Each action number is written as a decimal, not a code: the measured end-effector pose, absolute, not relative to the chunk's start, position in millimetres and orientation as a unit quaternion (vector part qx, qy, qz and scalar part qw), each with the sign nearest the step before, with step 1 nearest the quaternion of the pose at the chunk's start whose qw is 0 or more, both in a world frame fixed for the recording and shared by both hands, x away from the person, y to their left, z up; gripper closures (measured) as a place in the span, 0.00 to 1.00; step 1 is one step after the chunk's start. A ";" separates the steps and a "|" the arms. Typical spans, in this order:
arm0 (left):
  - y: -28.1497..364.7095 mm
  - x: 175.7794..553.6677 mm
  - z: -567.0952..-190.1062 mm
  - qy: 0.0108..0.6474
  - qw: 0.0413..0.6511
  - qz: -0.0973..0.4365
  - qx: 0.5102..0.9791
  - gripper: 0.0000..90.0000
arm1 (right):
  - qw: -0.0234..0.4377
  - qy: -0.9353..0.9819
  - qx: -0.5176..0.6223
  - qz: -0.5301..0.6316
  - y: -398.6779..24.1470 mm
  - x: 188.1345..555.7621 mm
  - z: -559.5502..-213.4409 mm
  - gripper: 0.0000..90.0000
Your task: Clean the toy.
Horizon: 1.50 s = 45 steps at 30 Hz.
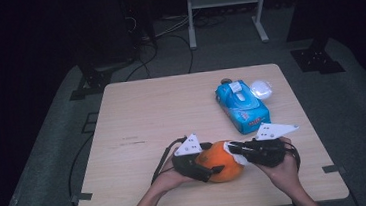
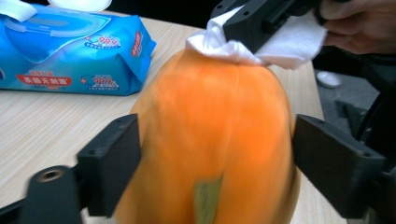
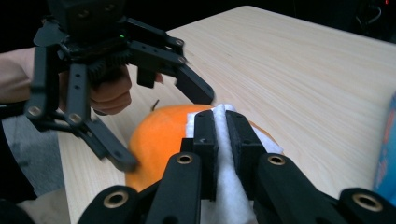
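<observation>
One papaya [image 1: 221,162] lying lengthwise left-right.

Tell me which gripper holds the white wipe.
The right gripper: its jaws are shut on the white wipe, pressed to the orange fruit. The left gripper straddles the fruit instead.

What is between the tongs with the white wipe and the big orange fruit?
Only the white wipe itself. The right tongs are shut on it and press it against the top of the orange fruit. The left tongs straddle the fruit's sides, out of the wiping path.
</observation>
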<state>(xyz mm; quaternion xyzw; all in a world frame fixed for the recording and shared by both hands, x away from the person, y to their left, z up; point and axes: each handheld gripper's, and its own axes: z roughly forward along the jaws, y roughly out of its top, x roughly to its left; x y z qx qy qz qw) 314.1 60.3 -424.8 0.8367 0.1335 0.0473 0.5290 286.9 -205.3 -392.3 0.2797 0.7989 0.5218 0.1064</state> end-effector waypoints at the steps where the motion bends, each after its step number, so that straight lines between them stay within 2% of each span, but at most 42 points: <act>1: 62.3 317.3 -428.0 0.136 0.529 0.043 0.837 0.13 | 0.104 0.797 0.285 0.522 -208.5 288.5 -393.6 0.92; 3: 64.0 322.2 -435.9 0.133 0.530 0.022 0.837 0.11 | 0.105 0.794 0.293 0.522 -213.5 290.9 -395.7 0.91; 5: 61.3 322.2 -442.2 0.125 0.526 0.025 0.841 0.11 | 0.102 0.791 0.303 0.521 -217.7 294.4 -398.4 0.91; 10: 58.9 316.1 -437.2 0.124 0.520 0.054 0.844 0.30 | 0.096 0.787 0.305 0.527 -215.9 292.3 -397.7 0.92; 14: 57.3 314.2 -433.6 0.132 0.518 0.055 0.843 0.35 | 0.091 0.791 0.275 0.538 -201.7 284.3 -390.3 0.92; 16: 59.3 314.5 -432.0 0.130 0.518 0.056 0.843 0.36 | 0.106 0.800 0.266 0.528 -197.0 282.7 -389.0 0.92; 20: 62.4 315.4 -427.8 0.137 0.527 0.060 0.837 0.36 | 0.117 0.794 0.296 0.518 -212.9 293.2 -394.6 0.92; 22: 60.5 316.3 -428.8 0.141 0.527 0.057 0.836 0.35 | 0.095 0.783 0.321 0.524 -221.8 298.7 -402.3 0.92; 27: 56.5 314.6 -431.1 0.142 0.526 0.059 0.836 0.34 | 0.093 0.792 0.286 0.531 -203.5 287.4 -395.3 0.92; 30: 59.5 316.2 -432.3 0.142 0.527 0.058 0.836 0.24 | 0.111 0.806 0.269 0.515 -193.9 283.4 -392.9 0.92; 34: 60.4 322.4 -440.6 0.152 0.529 0.044 0.834 0.11 | 0.110 0.795 0.298 0.516 -207.8 292.8 -400.2 0.92; 37: 56.5 321.4 -447.1 0.154 0.531 0.048 0.832 0.13 | 0.095 0.783 0.321 0.523 -218.2 299.7 -404.2 0.91; 40: 56.0 317.4 -442.1 0.152 0.526 0.063 0.835 0.25 | 0.096 0.786 0.317 0.523 -214.3 297.9 -402.7 0.92; 42: 58.0 315.1 -432.7 0.149 0.522 0.049 0.838 0.29 | 0.097 0.784 0.308 0.530 -211.2 294.0 -399.0 0.92; 45: 61.0 312.0 -420.8 0.138 0.527 0.016 0.839 0.29 | 0.093 0.784 0.296 0.538 -209.6 289.9 -394.5 0.91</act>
